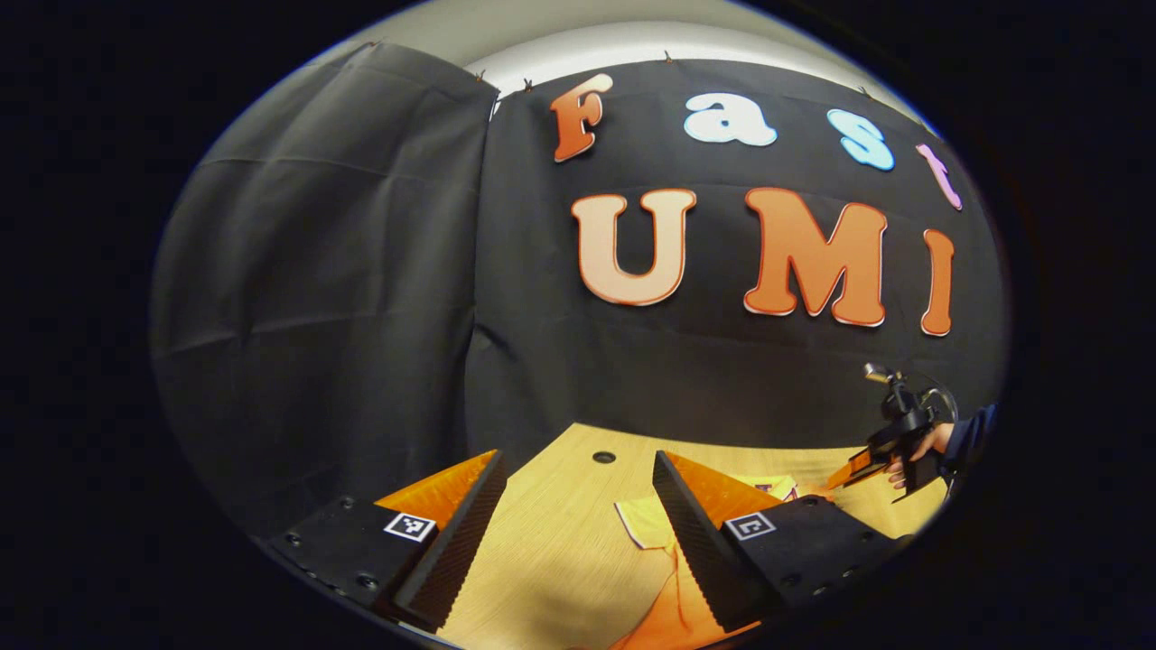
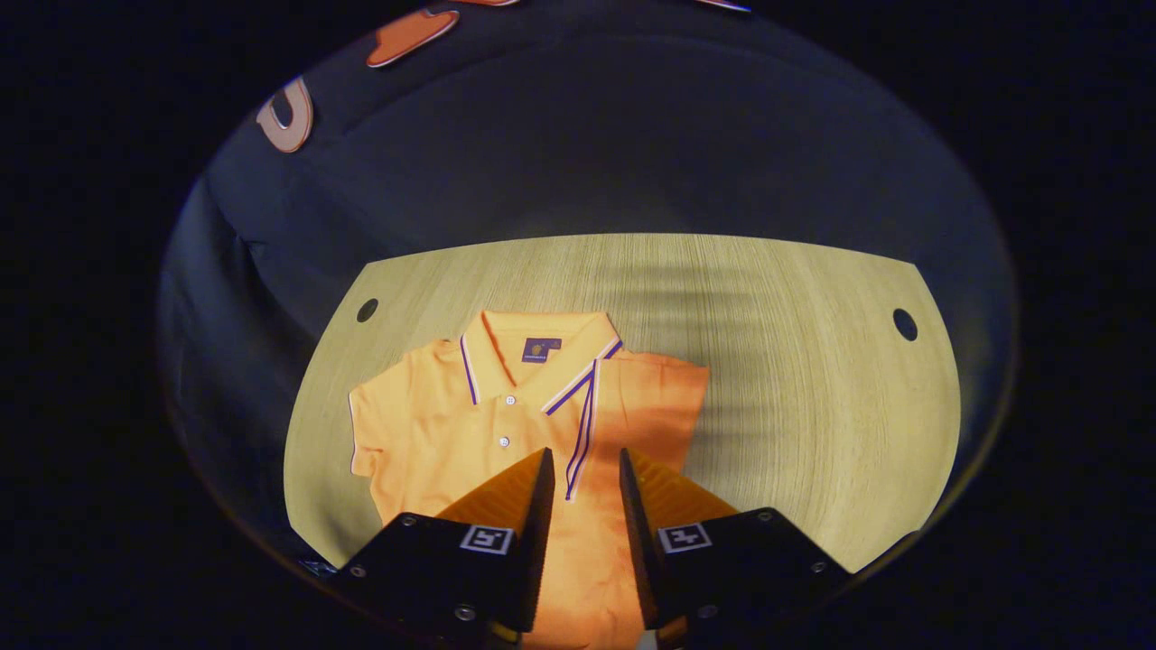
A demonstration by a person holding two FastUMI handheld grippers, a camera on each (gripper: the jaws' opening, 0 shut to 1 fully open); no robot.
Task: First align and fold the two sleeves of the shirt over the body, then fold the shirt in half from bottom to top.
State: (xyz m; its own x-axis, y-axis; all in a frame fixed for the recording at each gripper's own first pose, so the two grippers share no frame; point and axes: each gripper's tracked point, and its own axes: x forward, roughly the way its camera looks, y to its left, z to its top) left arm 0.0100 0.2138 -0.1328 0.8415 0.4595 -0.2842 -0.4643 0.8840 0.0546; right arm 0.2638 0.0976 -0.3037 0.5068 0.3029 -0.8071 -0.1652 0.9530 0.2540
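An orange polo shirt [image 2: 452, 424] lies face up on the wooden table [image 2: 813, 379], collar toward the back wall. In the right gripper view, the sleeve on the right is folded over the body, its striped trim running down beside the placket. The sleeve on the left [image 2: 366, 438] lies spread out. My right gripper [image 2: 582, 465] hovers over the shirt's middle, its jaws a narrow gap apart with nothing between them. My left gripper [image 1: 578, 456] stands wide open over the table, with a sleeve edge of the shirt [image 1: 646, 524] by its right finger. Farther right, a hand holds the right gripper [image 1: 849, 477].
The table has round holes near its back corners [image 2: 367, 310] [image 2: 904, 323], one also ahead of my left gripper [image 1: 603, 458]. Black cloth walls stand close behind the table. Bare wood [image 2: 813, 433] stretches to the right of the shirt.
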